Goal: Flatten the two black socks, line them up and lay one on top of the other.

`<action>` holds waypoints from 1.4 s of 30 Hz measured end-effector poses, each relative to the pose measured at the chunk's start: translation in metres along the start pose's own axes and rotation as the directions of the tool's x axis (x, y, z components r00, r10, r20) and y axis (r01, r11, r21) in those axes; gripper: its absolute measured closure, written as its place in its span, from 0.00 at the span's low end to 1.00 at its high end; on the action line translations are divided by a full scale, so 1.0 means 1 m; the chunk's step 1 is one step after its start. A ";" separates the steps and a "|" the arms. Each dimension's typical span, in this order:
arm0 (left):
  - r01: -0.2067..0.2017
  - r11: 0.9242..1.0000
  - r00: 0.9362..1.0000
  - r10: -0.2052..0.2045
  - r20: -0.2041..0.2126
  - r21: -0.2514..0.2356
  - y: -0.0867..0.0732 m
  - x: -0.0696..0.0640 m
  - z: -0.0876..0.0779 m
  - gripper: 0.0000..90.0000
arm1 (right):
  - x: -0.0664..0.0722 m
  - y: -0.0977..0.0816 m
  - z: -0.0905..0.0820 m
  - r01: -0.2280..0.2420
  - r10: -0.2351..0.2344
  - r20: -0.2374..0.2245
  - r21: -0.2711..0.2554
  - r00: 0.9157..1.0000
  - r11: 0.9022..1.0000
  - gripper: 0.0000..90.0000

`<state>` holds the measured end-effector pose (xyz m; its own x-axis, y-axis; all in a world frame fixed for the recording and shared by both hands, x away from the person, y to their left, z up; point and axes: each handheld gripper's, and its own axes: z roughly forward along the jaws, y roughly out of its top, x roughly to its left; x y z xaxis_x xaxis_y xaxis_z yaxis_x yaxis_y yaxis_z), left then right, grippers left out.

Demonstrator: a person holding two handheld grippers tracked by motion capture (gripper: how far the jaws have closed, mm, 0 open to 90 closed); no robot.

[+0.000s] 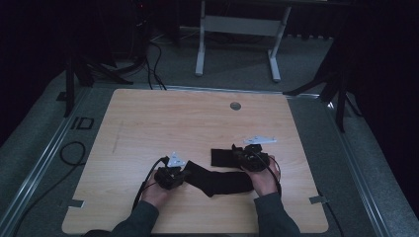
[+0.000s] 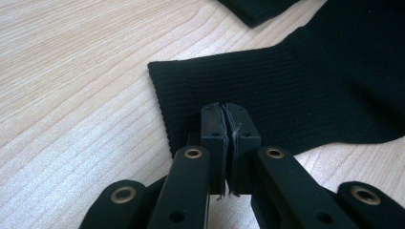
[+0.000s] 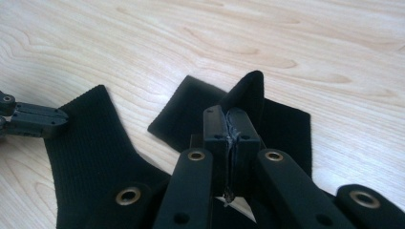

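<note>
A long black ribbed sock (image 1: 217,181) lies across the front middle of the wooden table (image 1: 173,113). My left gripper (image 1: 184,174) is shut on the corner of its cuff (image 2: 296,81), low against the tabletop. A second black sock piece (image 1: 220,157) lies flat just beyond it. My right gripper (image 1: 242,154) is shut on a raised fold (image 3: 249,88) of that piece (image 3: 286,133). In the right gripper view the left gripper (image 3: 66,121) pinches the edge of the long sock (image 3: 95,148). A hand holds each gripper.
A round grey grommet (image 1: 235,105) sits near the table's far edge. Behind the table stand a white desk frame (image 1: 237,29) and dark tripod legs (image 1: 336,89). Cables (image 1: 74,153) run over the grey floor at the left.
</note>
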<state>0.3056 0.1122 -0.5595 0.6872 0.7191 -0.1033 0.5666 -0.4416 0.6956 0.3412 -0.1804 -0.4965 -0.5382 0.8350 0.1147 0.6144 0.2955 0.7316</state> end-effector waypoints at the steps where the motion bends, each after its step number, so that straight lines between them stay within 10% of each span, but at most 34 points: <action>1: -0.003 1.000 1.000 0.003 -0.002 0.002 0.000 0.000 0.000 0.97 | -0.001 -0.001 -0.001 0.001 -0.001 0.006 -0.005 1.000 1.000 0.98; 20: -0.009 1.000 1.000 0.009 -0.008 0.005 0.001 -0.001 0.000 0.97 | -0.031 -0.014 -0.020 -0.083 0.086 0.057 -0.056 0.995 0.995 0.98; 29: -0.012 1.000 1.000 0.012 -0.008 0.007 0.001 -0.001 0.000 0.97 | -0.039 -0.019 -0.024 -0.021 0.024 0.147 -0.020 0.989 1.000 0.98; 42: -0.009 1.000 1.000 0.009 -0.006 0.005 0.001 -0.001 0.000 0.97 | -0.050 -0.023 -0.028 0.026 -0.037 0.307 0.041 0.951 0.999 0.98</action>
<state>0.3055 0.1113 -0.5590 0.6898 0.7181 -0.0926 0.5623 -0.4507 0.6933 0.3378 -0.2415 -0.5000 -0.3577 0.9256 -0.1241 0.6235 0.3356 0.7061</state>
